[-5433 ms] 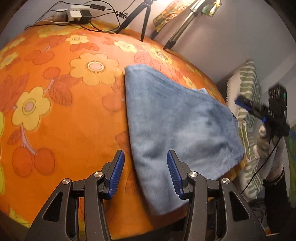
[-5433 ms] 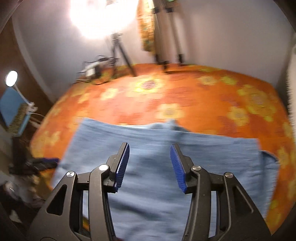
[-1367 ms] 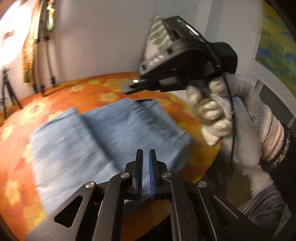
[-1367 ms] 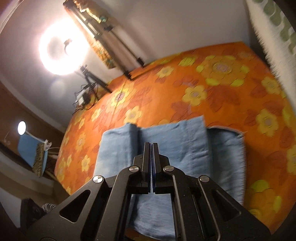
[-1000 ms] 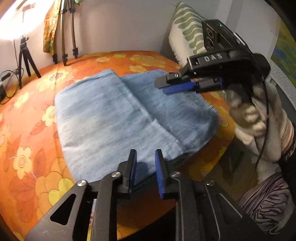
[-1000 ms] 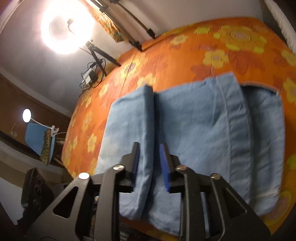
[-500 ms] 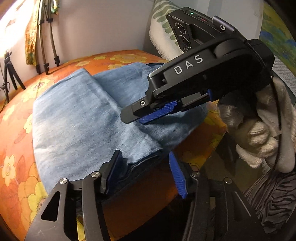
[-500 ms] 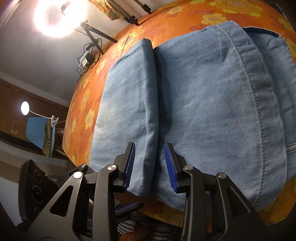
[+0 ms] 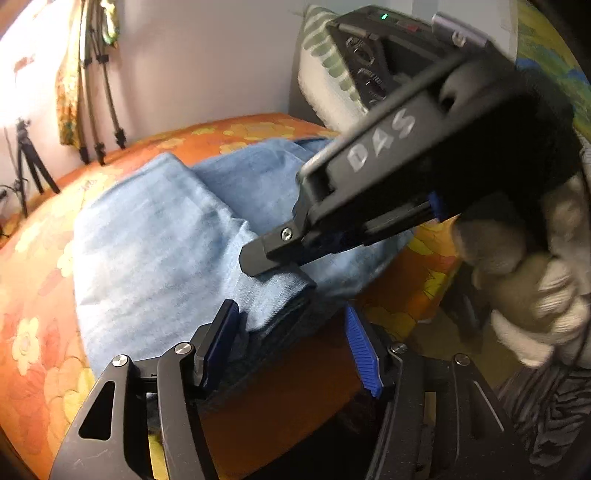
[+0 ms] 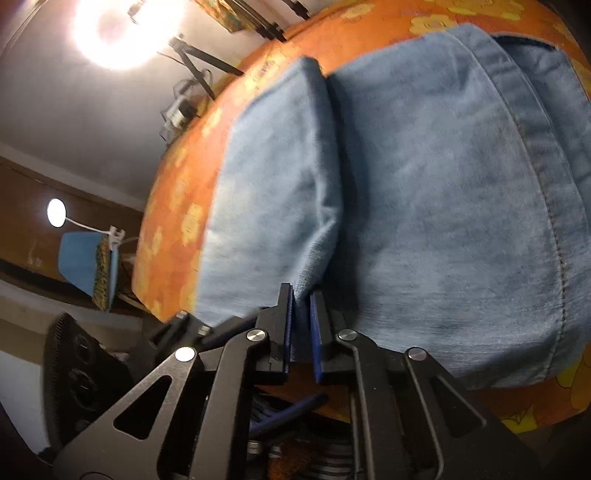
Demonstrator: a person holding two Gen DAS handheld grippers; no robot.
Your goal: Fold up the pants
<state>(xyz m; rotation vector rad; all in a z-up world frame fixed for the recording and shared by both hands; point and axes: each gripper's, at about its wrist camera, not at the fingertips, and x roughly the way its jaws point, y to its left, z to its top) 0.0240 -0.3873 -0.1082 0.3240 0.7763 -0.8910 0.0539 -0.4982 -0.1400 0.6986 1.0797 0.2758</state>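
Note:
Blue denim pants (image 9: 155,236) lie folded on the orange flowered bedspread (image 9: 33,295), one thick fold on top. My left gripper (image 9: 291,347) is at the fold's near corner, its jaws opening. The cloth edge lies between them against the left pad (image 9: 218,343), and the right pad stands clear. In the right wrist view the pants (image 10: 443,203) fill the frame. My right gripper (image 10: 301,325) is closing, and its pads pinch the near corner of the upper fold. The left wrist view shows that right gripper (image 9: 258,262) from the side, held by a gloved hand (image 9: 517,288).
The bed's near edge drops off just below both grippers. Tripod legs (image 9: 99,92) stand at the far wall, and a green-patterned pillow (image 9: 321,62) is at the back right. A ring light (image 10: 122,29), a small lamp (image 10: 55,212) and a blue object (image 10: 85,262) sit beyond the far side.
Both grippers came down to the pants' near edge. The right jaws narrowed onto the fold's corner. The left jaws, shut earlier, spread wide around the cloth edge.

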